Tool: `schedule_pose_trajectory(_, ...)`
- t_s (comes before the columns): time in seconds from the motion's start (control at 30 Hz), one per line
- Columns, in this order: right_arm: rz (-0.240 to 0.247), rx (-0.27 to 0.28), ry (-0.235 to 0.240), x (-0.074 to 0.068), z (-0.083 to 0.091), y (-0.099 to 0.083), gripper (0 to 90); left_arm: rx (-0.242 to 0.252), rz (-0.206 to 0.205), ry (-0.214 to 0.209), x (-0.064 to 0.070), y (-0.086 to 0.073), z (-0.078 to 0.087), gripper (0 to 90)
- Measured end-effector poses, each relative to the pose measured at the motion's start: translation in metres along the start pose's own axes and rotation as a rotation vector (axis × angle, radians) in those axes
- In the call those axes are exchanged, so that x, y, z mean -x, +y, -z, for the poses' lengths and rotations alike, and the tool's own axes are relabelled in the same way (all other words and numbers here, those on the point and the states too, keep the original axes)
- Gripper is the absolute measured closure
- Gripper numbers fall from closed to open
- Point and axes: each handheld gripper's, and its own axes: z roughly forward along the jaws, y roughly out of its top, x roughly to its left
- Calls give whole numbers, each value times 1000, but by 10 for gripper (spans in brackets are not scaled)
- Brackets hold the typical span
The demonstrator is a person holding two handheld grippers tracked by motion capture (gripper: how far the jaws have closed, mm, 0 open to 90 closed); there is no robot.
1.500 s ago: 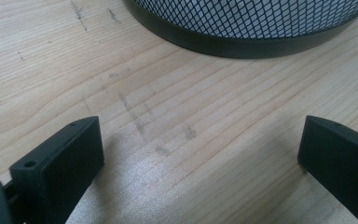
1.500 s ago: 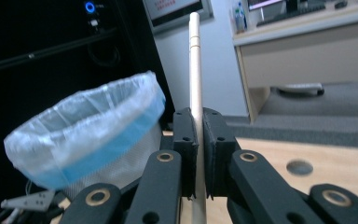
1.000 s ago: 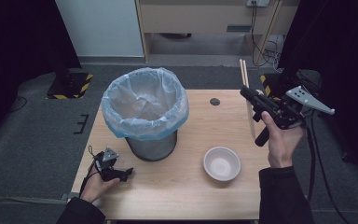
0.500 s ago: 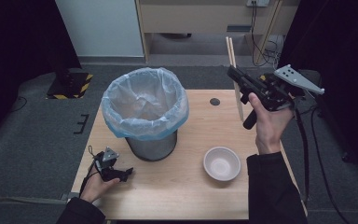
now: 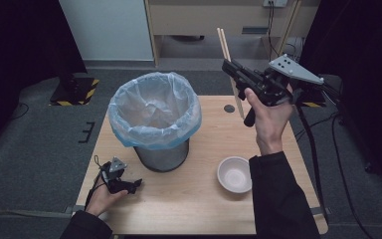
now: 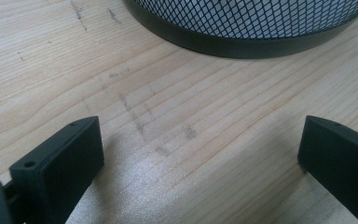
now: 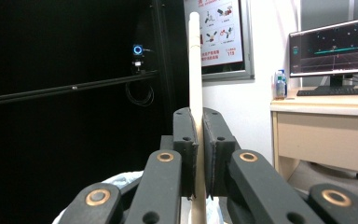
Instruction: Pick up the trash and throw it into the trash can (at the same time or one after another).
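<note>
My right gripper (image 5: 230, 66) is raised above the table's far right part, shut on a pair of wooden chopsticks (image 5: 225, 41) that stand nearly upright. In the right gripper view the chopsticks (image 7: 195, 70) rise between the closed jaws of that gripper (image 7: 199, 126). A mesh bin with a blue liner (image 5: 154, 117) stands on the table left of centre. A white bowl (image 5: 235, 174) sits near the front right. My left gripper (image 5: 129, 185) rests on the table at the front left, open, with bare wood between its jaws (image 6: 200, 149); the bin's base (image 6: 242, 28) lies just ahead.
The wooden table (image 5: 199, 204) has a small dark round hole (image 5: 229, 108) near its far edge. Beyond the table are a grey floor, a wooden cabinet (image 5: 219, 15) and cables (image 5: 328, 149) trailing from the right gripper.
The right gripper has lifted the chopsticks and carried them left, toward the bin. The left gripper has stayed still.
</note>
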Motion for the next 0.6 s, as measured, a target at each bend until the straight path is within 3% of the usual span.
schedule_pose_trajectory(0.6,-9,-21,23,-11,-40,-6,857,-1,0,0,0,0,0,0)
